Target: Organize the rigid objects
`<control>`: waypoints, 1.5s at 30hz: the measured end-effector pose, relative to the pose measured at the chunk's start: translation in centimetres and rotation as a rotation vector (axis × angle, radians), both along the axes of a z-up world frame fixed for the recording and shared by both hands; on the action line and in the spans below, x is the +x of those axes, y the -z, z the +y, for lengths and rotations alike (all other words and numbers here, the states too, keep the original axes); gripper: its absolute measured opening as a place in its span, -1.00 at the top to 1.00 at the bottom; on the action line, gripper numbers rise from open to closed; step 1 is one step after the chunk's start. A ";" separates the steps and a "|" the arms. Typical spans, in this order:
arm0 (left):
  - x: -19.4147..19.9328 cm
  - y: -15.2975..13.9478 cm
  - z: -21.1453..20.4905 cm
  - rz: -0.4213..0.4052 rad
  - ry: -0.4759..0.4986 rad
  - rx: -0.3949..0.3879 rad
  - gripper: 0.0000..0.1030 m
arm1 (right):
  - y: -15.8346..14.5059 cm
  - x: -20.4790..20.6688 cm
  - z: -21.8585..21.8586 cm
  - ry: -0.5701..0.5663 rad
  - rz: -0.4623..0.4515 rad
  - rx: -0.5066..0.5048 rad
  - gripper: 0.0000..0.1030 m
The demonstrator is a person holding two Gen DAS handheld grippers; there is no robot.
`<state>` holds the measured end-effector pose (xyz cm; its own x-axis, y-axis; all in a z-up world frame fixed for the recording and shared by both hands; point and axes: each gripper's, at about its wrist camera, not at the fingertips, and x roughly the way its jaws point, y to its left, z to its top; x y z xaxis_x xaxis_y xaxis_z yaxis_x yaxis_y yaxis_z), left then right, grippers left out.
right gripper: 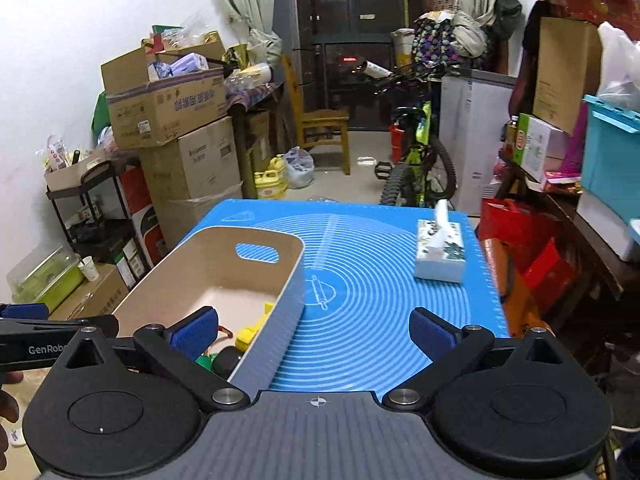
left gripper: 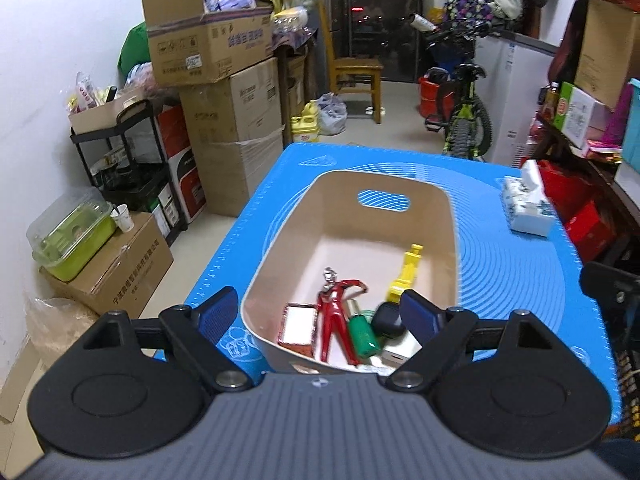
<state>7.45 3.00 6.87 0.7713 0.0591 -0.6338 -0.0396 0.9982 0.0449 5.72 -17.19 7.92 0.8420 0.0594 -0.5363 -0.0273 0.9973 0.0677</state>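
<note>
Bench: covered by a blue mat (left gripper: 520, 280) printed with white rings; it carries a bin and a tissue box.
Bin: a beige bin (left gripper: 444, 216) with an oval handle slot in its far wall, sitting on the left part of the mat; the right wrist view shows its ribbed grey outer side (right gripper: 276, 328).
Bin contents: all gathered at the near end. A red figure (left gripper: 336, 312) lies lengthwise in the middle. A small red-edged box (left gripper: 298, 326) lies to its left. A green cylinder (left gripper: 363, 334) lies just to its right. A dark rounded case (left gripper: 387, 320) sits beside the cylinder, blurred, so its make is unclear. A yellow toy (left gripper: 406, 276) lies farther back by the right wall. A white block (left gripper: 400, 350) sits at the near right corner.
Tissue box: a white tissue box (right gripper: 440, 252) stands on the mat's far right, well apart from the bin.
Left claw: the left claw (left gripper: 320, 316) hangs above the bin's near end, blue pads spread wide, holding nothing.
Right claw: the right claw (right gripper: 316, 332) hovers over the bin's right wall and the bare mat beside it, pads spread wide, holding nothing.
Background: stacked cardboard boxes (left gripper: 224, 92) at left, a wooden chair (left gripper: 352, 72) and a bicycle (right gripper: 420, 168) beyond the bench.
</note>
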 end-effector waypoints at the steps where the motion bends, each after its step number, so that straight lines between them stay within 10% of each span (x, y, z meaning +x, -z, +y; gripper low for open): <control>1: -0.5 -0.3 -0.3 -0.002 0.005 0.001 -0.71 | -0.3 -0.7 -0.3 0.007 -0.002 0.003 -0.95; 45: -10.4 5.8 -3.2 -0.002 0.121 -0.006 -0.71 | 6.5 -14.8 -2.3 0.070 -0.036 -0.078 -0.95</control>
